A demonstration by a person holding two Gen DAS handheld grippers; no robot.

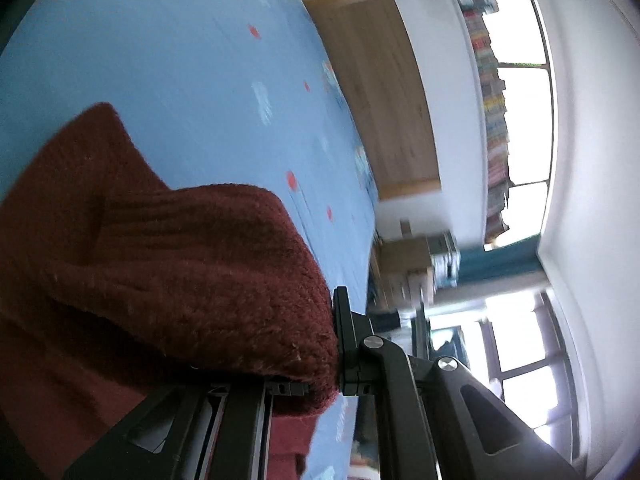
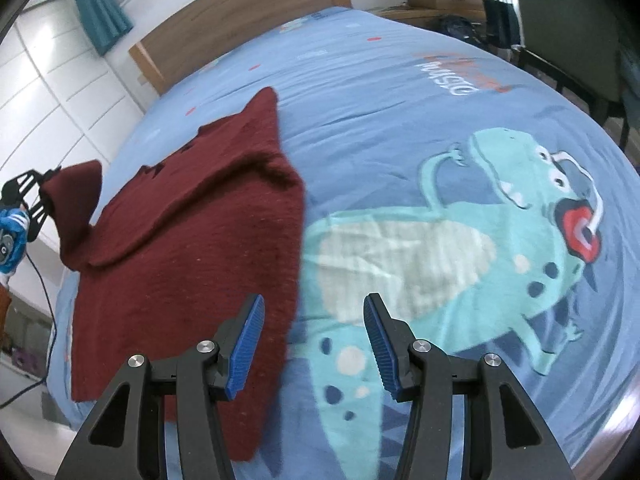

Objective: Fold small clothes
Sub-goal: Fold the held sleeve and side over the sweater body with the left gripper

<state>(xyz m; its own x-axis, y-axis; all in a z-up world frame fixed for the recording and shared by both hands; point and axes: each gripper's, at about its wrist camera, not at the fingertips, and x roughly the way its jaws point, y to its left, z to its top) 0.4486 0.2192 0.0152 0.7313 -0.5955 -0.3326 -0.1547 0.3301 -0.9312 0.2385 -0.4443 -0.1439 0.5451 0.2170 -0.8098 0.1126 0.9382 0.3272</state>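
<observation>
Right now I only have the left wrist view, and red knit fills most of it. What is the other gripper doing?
Observer: The right gripper is open and holds nothing; it hovers by the sweater's near edge.
Reviewer: What part of the sweater does the left one have?
Observer: The left gripper is shut on a sleeve, lifted off the bed at the sweater's far side.
Reviewer: Is the body of the sweater lying flat?
Observer: Mostly flat on the blue bedspread, with one flap folded over the top. A green dinosaur print lies beside it.
</observation>
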